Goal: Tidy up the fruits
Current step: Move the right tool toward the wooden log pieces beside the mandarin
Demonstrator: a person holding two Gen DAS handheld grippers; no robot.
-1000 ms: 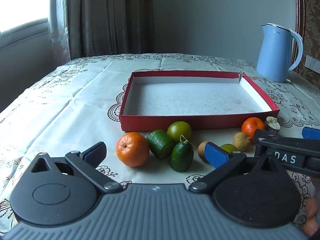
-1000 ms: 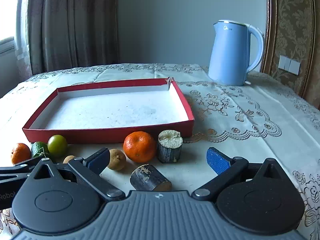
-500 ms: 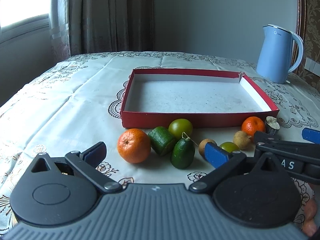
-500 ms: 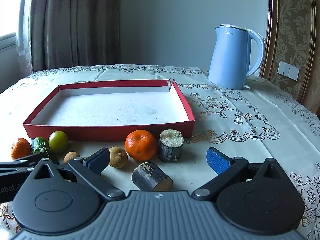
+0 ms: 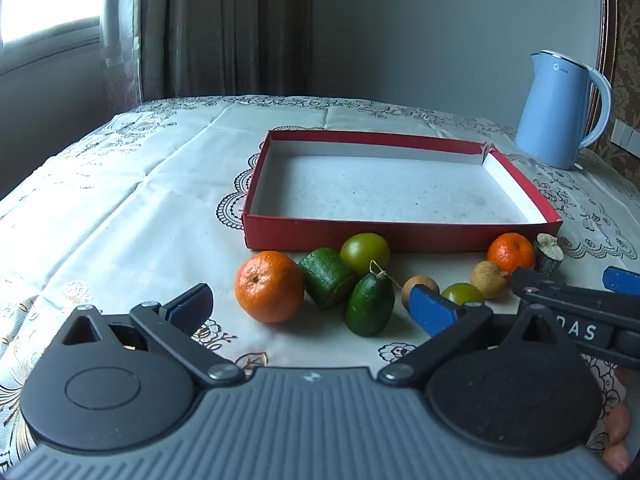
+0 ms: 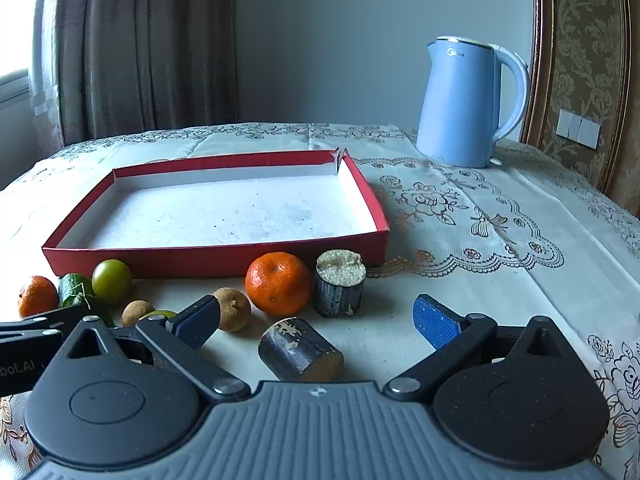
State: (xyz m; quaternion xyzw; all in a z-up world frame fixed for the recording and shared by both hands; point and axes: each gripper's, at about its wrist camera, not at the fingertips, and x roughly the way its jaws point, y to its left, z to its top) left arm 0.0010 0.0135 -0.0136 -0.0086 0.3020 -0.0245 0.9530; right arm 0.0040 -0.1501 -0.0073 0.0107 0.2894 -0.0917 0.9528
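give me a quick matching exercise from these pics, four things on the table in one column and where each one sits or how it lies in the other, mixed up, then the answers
Things:
1. kettle
2. red tray
3. lying cane piece
4. upright cane piece

Places or states:
a. on its side, nearest the right gripper
b. standing on end beside an orange
c. nothing inside it, fruits lined along its front wall
d. at the far right of the table, behind the tray

Pairs: 1-d, 2-c, 3-a, 4-b
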